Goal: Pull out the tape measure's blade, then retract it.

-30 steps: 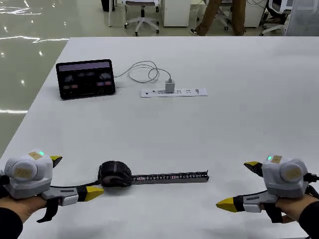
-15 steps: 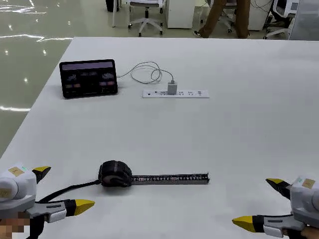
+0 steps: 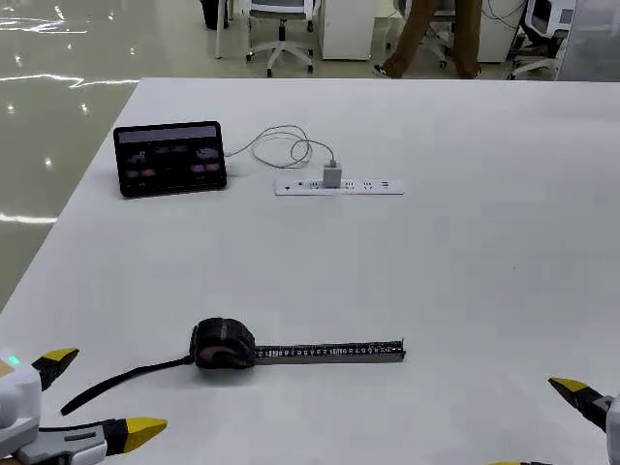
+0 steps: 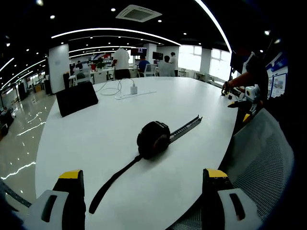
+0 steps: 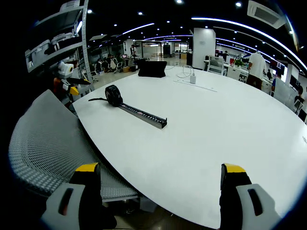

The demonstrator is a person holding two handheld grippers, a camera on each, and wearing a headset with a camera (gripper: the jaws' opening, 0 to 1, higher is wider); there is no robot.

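A black tape measure [image 3: 224, 344] lies on the white table [image 3: 455, 252] with a short length of blade [image 3: 334, 352] out to the right and its wrist strap [image 3: 121, 381] trailing left. My left gripper [image 3: 102, 392] is open near the front left edge, short of the strap and holding nothing. At the front right my right gripper [image 3: 542, 428] is open and well apart from the blade's end. The left gripper view has the case [image 4: 153, 139] ahead between the open left gripper [image 4: 144, 175] tips. In the right gripper view the blade [image 5: 144, 114] lies far ahead of the open right gripper [image 5: 159, 168].
A dark tablet [image 3: 170, 158] stands at the back left. A white power strip [image 3: 339, 184] with a charger and coiled cable lies behind the tape. A grey mesh chair [image 5: 43, 139] sits at the near table edge. Office chairs and people are beyond the table.
Both grippers have drawn back toward the near edge and apart, away from the tape measure. The tape measure lies where it was, blade still out.
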